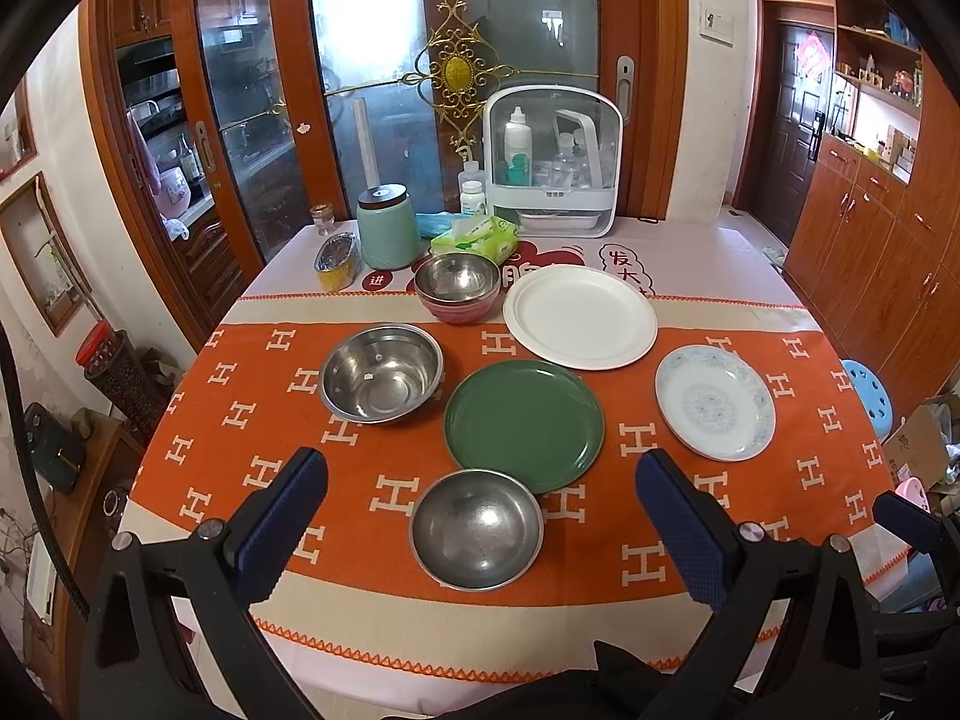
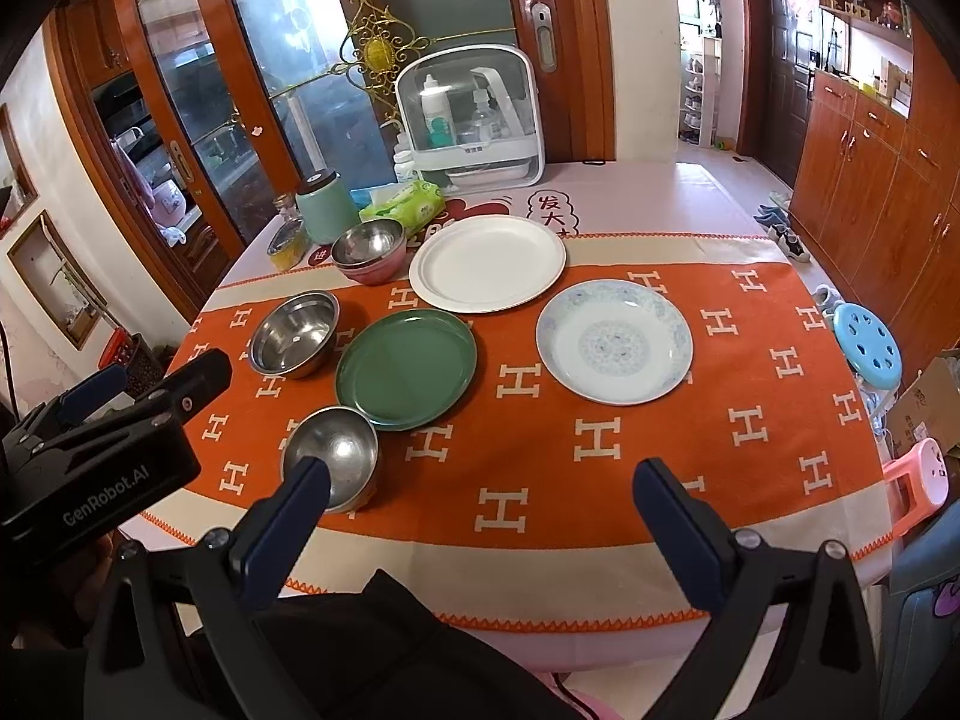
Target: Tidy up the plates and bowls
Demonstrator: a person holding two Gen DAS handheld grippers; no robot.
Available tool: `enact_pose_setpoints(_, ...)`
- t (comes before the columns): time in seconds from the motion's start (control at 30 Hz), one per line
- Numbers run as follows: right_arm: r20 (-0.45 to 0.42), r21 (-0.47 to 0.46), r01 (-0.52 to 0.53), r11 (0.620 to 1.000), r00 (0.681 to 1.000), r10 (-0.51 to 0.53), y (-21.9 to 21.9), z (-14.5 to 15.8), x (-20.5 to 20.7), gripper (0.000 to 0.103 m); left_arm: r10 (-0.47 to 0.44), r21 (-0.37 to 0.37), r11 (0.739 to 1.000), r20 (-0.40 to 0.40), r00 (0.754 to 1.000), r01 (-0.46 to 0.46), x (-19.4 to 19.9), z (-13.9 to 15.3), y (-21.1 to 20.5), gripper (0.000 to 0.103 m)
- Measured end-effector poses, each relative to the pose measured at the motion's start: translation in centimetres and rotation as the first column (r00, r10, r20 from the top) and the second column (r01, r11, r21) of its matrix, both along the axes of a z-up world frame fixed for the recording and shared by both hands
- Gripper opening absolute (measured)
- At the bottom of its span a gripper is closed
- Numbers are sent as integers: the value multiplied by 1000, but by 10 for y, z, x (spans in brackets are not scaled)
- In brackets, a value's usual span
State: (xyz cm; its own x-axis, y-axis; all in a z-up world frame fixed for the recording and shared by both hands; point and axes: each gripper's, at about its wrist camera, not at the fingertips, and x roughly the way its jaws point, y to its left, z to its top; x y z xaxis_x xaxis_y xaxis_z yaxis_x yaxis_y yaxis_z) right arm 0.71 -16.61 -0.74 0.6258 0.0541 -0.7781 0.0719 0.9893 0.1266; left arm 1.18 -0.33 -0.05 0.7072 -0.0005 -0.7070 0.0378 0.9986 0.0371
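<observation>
- Blue-padded left hand-held gripper hangs wide open and empty over the near steel bowl.
- Right hand-held gripper is likewise spread wide, gripping nothing.
- Three plates lie on the bench: green plate, white plate, patterned plate.
- Two single steel bowls; the second sits left of the green plate.
- One stack of bowls stands behind.

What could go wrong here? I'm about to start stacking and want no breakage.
The nearest steel bowl sits close to the table's front edge, so a clumsy grab might push it off. It also nearly touches the green plate, which could get dragged along. The patterned plate looks like ceramic and may chip if dropped.
</observation>
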Motion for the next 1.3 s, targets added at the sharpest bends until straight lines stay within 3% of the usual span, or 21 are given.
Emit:
enact_pose_setpoints(0.73,-17,3,10,1000,1000,-10,-16,-6,22,101,23,15,1000,-22,1000,-22,11,-8,-1,102)
enact_pose_setpoints(1.3,-22,1,65,998,998,-65,-47,-5,62,101,37,4,999,-149,988,-37,60,-22,-12,102)
